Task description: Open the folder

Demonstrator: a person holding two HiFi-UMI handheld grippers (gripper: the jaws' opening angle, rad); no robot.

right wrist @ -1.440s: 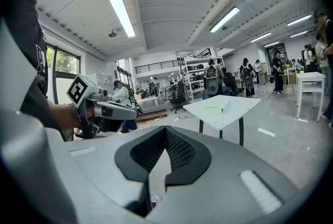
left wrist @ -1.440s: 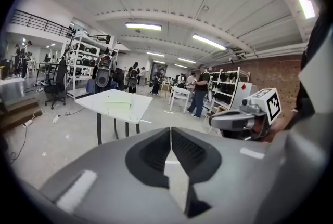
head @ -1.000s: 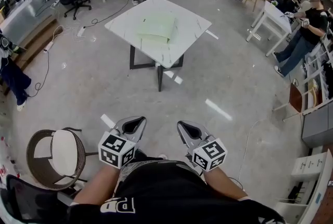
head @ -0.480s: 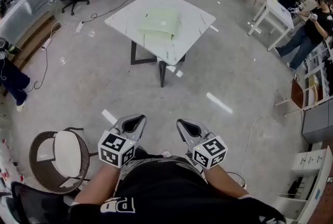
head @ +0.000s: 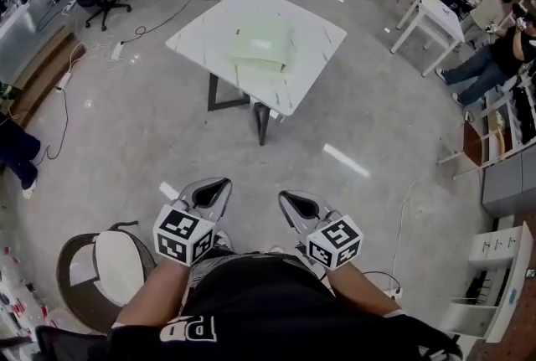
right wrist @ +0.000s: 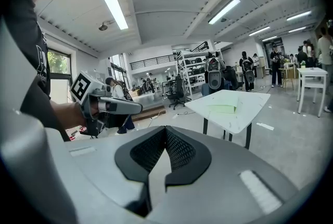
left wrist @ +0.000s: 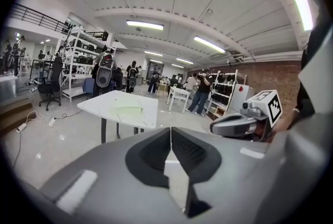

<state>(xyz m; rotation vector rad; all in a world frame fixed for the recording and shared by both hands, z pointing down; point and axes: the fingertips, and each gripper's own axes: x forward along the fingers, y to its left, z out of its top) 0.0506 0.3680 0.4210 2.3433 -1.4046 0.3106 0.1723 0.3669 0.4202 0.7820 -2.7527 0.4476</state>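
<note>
Over the last second the floor has slid back under me and the white bench (head: 197,34) has drawn a little closer ahead of my tips, so I am walking up to it, not working yet. My two arms have not shifted against my body; both are held low by my waist, side by side, pointing forward.

My left hand-held gripper (head: 222,183) has its jaws pressed together with nothing between them. My right hand-held gripper (head: 286,198) is the same, tips meeting on empty air.

For the task this means opening has not begun. I judge I am only closing the gap.

The pale green folder (head: 264,45) lies flat and closed on the bench, well apart from both hand-held grippers, straight out beyond their tips. From my left one it sits ahead and a touch to the left of the tips; from my right one, ahead and off to the right. Bare floor lies between the tips and the bench.
</note>
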